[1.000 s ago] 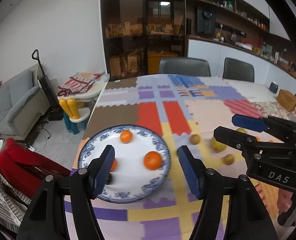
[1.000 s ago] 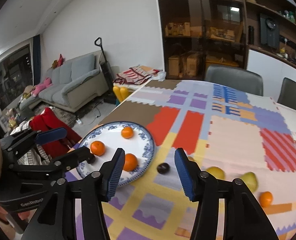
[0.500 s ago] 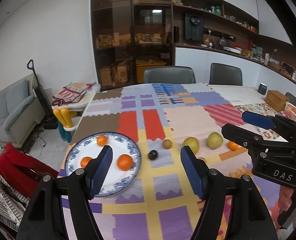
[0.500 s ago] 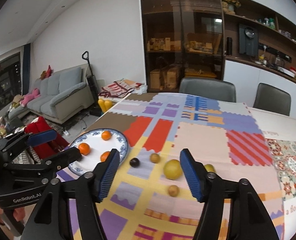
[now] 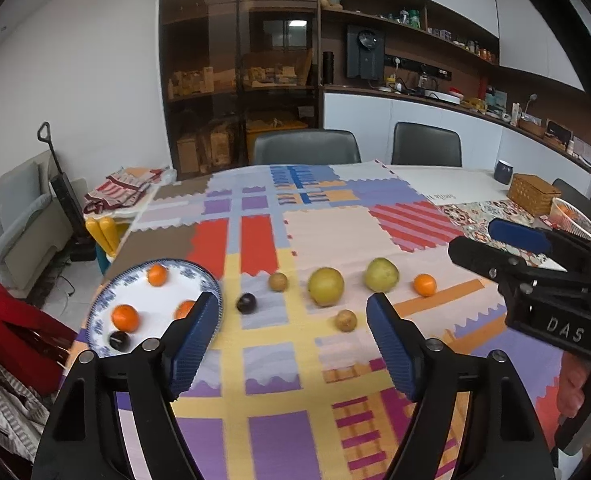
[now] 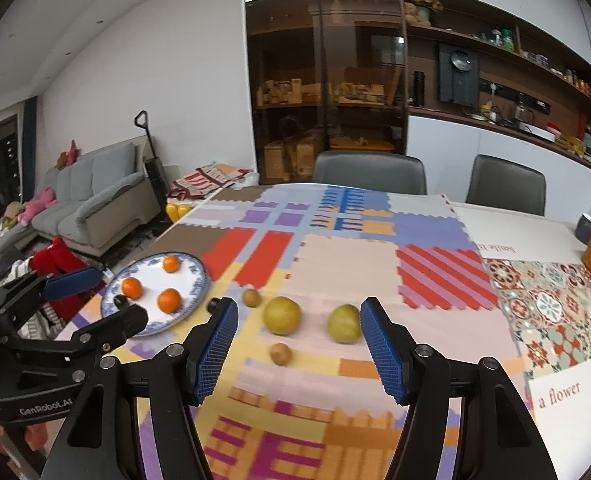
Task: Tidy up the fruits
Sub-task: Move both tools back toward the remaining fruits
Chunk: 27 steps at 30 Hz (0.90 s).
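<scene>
Hovering over the patchwork tablecloth (image 5: pixel 335 240), both claws hang empty above the table with nothing between their blue pads. The left gripper (image 5: pixel 293 344) stands spread, its jaws having just been opening, and the right gripper (image 6: pixel 299 350) is spread too after widening a moment earlier — a readying for the next pick, I would judge, not a grip on anything.

Off to the left of both claws sits the blue-rimmed plate (image 5: pixel 99 308), already holding three oranges (image 5: pixel 125 317) and one dark plum (image 5: pixel 119 340) near its front edge. It looks like the collecting spot, which is why the small fruit is gathered there.

The rest lies loose on the cloth ahead of the claws. Just beyond the left claw's left finger is a second dark plum (image 5: pixel 247 303), with a small brown fruit (image 5: pixel 278 281) behind it. Straight ahead between the fingers sit a yellow-green pear (image 5: pixel 326 286) and another small brown fruit (image 5: pixel 345 320); a second pear (image 5: pixel 382 275) and a lone orange (image 5: pixel 424 284) lie beyond the right finger. In the right wrist view that second pear (image 6: pixel 344 323) is just ahead of the right finger — the handiest target, I reckon.
</scene>
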Each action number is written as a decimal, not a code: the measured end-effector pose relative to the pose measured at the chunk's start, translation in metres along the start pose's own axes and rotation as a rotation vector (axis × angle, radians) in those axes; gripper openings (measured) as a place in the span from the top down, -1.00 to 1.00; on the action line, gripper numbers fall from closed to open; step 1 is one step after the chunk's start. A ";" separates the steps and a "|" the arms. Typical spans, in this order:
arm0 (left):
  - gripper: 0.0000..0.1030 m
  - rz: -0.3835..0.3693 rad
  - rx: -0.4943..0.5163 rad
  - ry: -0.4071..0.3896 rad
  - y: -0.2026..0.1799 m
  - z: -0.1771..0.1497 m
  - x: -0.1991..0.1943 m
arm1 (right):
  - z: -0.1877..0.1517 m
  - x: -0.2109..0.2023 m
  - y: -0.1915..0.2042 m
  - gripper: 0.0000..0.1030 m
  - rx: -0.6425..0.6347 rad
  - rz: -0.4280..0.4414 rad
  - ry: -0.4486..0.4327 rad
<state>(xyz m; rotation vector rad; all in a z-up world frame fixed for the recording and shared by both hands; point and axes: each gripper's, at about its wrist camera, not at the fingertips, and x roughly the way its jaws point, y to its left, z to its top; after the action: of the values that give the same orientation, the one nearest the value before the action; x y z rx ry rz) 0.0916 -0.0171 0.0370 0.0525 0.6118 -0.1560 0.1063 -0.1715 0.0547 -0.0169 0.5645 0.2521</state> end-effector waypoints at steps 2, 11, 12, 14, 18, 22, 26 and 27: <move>-0.47 -0.007 -0.001 0.009 -0.007 -0.004 0.005 | -0.004 -0.001 -0.010 -0.25 0.006 -0.018 0.003; -0.49 -0.037 0.039 0.056 -0.033 -0.017 0.030 | -0.026 0.009 -0.044 -0.25 0.032 -0.070 0.060; -0.49 -0.038 0.042 0.060 -0.036 -0.018 0.033 | -0.029 0.011 -0.046 -0.25 0.034 -0.072 0.069; -0.49 -0.046 0.056 0.067 -0.040 -0.019 0.040 | -0.033 0.015 -0.052 -0.25 0.038 -0.081 0.084; -0.49 -0.052 0.074 0.082 -0.046 -0.021 0.056 | -0.038 0.027 -0.064 -0.25 0.043 -0.091 0.114; -0.49 -0.062 0.072 0.103 -0.049 -0.023 0.073 | -0.042 0.039 -0.071 -0.25 0.039 -0.107 0.138; -0.49 -0.062 0.070 0.121 -0.050 -0.025 0.088 | -0.046 0.053 -0.076 -0.25 0.030 -0.116 0.161; -0.49 -0.062 0.068 0.126 -0.050 -0.026 0.091 | -0.046 0.055 -0.077 -0.25 0.030 -0.114 0.166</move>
<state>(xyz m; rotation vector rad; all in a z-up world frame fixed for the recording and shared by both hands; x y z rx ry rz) 0.1424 -0.0760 -0.0368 0.1102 0.7342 -0.2346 0.1456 -0.2374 -0.0181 -0.0414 0.7302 0.1318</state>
